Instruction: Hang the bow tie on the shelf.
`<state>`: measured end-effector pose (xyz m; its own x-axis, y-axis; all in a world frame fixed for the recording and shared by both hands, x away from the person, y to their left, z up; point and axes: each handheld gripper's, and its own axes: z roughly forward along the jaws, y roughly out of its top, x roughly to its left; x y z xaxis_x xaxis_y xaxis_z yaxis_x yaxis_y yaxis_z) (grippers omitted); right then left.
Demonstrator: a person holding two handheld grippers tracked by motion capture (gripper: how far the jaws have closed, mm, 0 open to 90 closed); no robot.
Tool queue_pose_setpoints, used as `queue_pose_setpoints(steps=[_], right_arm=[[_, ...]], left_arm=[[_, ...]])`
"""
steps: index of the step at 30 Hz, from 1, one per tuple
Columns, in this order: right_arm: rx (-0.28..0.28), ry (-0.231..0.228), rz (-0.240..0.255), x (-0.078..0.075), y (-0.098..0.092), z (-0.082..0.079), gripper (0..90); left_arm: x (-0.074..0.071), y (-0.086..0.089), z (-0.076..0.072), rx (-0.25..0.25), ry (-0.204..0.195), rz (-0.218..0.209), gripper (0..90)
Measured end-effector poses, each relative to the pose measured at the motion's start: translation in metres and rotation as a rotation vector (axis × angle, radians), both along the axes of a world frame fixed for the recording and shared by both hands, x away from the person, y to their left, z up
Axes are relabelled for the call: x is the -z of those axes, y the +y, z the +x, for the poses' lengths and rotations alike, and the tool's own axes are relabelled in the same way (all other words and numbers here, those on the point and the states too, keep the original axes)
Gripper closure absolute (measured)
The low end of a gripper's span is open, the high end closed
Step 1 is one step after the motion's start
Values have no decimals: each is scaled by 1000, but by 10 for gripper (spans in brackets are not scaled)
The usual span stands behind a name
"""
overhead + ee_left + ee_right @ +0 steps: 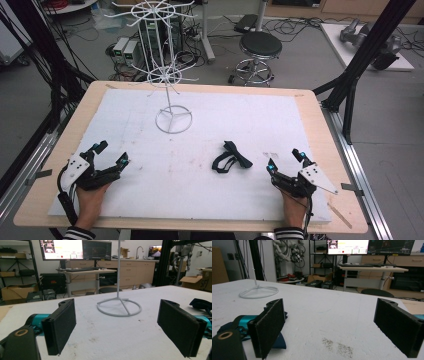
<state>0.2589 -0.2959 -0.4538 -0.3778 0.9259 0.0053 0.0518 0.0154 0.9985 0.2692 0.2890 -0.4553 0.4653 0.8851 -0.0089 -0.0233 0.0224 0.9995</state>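
While both hands are resting at the near edge in the high view, the left claw [111, 154] and right claw [284, 158] are sitting wide open, gripping nothing. The black strap [230, 157] is lying flat on the white surface [200, 185], at roughly 10 o'clock from the right claw, near but not touching. The white wire rack [172, 80] is standing at 12 o'clock, hooks bare.

Left gripper view: jaws spreading wide, rack base [119, 306] ahead at 12 o'clock, strap end [201, 303] showing at 3 o'clock.

Right gripper view: jaws apart, nothing between; strap [275, 340] lying behind the left jaw, around 8 o'clock.

Judgement: nothing is started yet. Pickup and likely hanging on the rack are both remaining.
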Motion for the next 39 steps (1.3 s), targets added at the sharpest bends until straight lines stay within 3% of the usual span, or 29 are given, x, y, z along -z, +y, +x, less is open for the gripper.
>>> queue_pose_setpoints(steps=[30, 36, 39], right_arm=[[7, 4, 2, 0, 0, 0, 91], [18, 23, -30, -1, 3, 2, 92], [15, 49, -88, -3, 9, 4, 92]], left_arm=[[0, -1, 1, -12, 12, 1, 158], [0, -1, 1, -16, 12, 7, 158], [0, -1, 1, -19, 12, 6, 158]])
